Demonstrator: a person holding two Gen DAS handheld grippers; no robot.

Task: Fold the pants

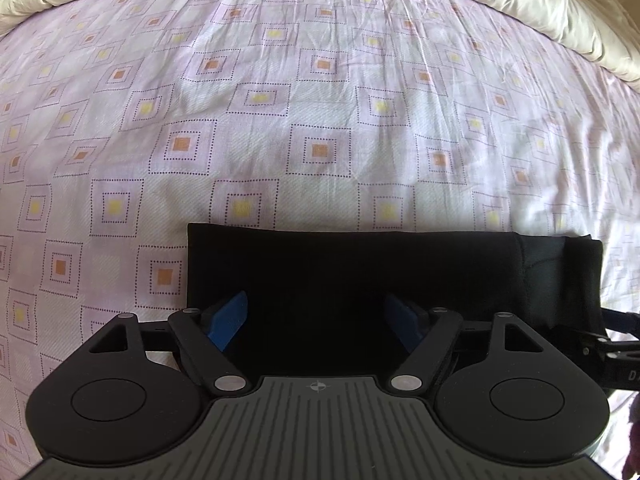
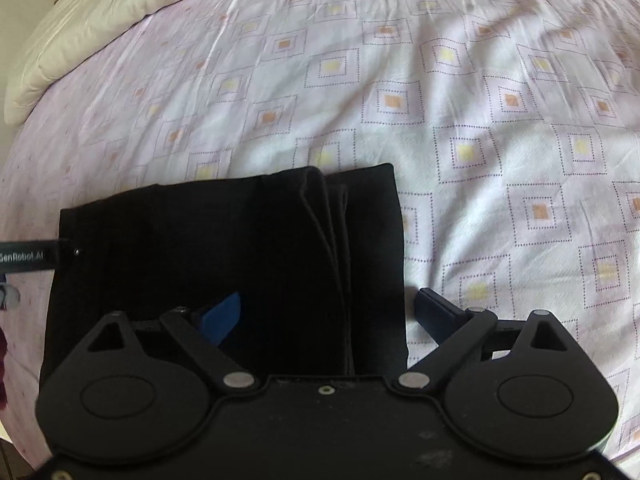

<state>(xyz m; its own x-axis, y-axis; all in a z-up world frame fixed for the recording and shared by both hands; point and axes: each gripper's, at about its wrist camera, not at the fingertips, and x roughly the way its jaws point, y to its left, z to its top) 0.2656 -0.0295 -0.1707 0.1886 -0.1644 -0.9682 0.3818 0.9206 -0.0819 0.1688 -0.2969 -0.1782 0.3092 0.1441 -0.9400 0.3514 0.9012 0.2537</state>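
Note:
The black pants (image 1: 360, 264) lie folded into a compact rectangle on the bed, near me. In the right wrist view the pants (image 2: 224, 248) show stacked folded layers along their right side. My left gripper (image 1: 316, 320) is open, its blue pads (image 1: 230, 320) spread over the left part of the pants, holding nothing. My right gripper (image 2: 332, 316) is open over the right edge of the pants; its right finger (image 2: 436, 312) is over the sheet. The right gripper's body (image 1: 612, 352) shows at the right edge of the left view; the left gripper's body (image 2: 28, 258) shows at the left edge of the right view.
The bed sheet (image 1: 320, 100) is pale pink with dotted squares and spreads far beyond the pants. A cream duvet (image 1: 540, 4) is bunched along the far edge, and it also shows at the top left of the right wrist view (image 2: 100, 12).

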